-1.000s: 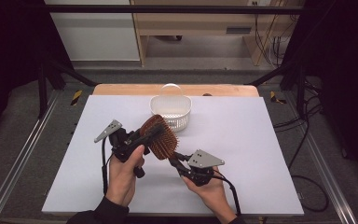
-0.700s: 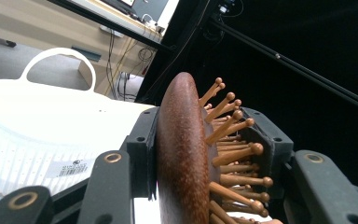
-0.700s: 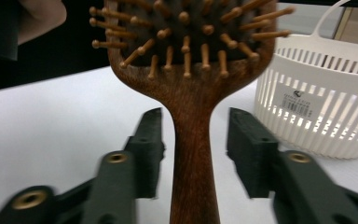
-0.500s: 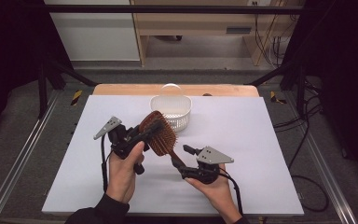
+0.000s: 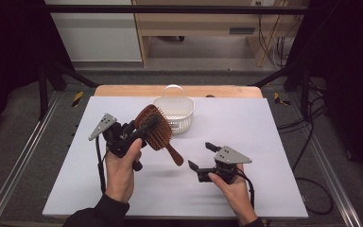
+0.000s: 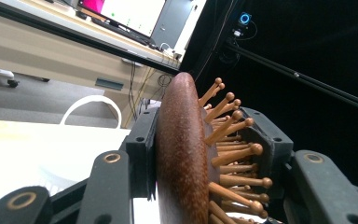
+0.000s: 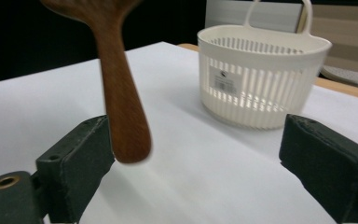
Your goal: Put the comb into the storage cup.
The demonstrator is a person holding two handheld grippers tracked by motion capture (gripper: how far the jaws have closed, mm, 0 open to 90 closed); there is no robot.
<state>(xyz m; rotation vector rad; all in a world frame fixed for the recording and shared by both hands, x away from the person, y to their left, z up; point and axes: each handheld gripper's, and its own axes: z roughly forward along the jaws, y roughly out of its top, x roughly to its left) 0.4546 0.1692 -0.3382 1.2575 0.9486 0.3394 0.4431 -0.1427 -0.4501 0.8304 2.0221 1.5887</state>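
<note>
The wooden hairbrush (image 5: pixel 155 128) hangs mid-frame above the white table (image 5: pixel 264 123), its head clamped in the raised left gripper (image 5: pixel 139 132), handle slanting down-right toward the right gripper (image 5: pixel 201 156), whose empty jaws have just been opening, level, with the white basket (image 5: pixel 175 112) just behind

Black hand-held gripper (image 5: pixel 139 131) (grey triangular plate), dark sleeves (image 5: pixel 97 215)
</note>
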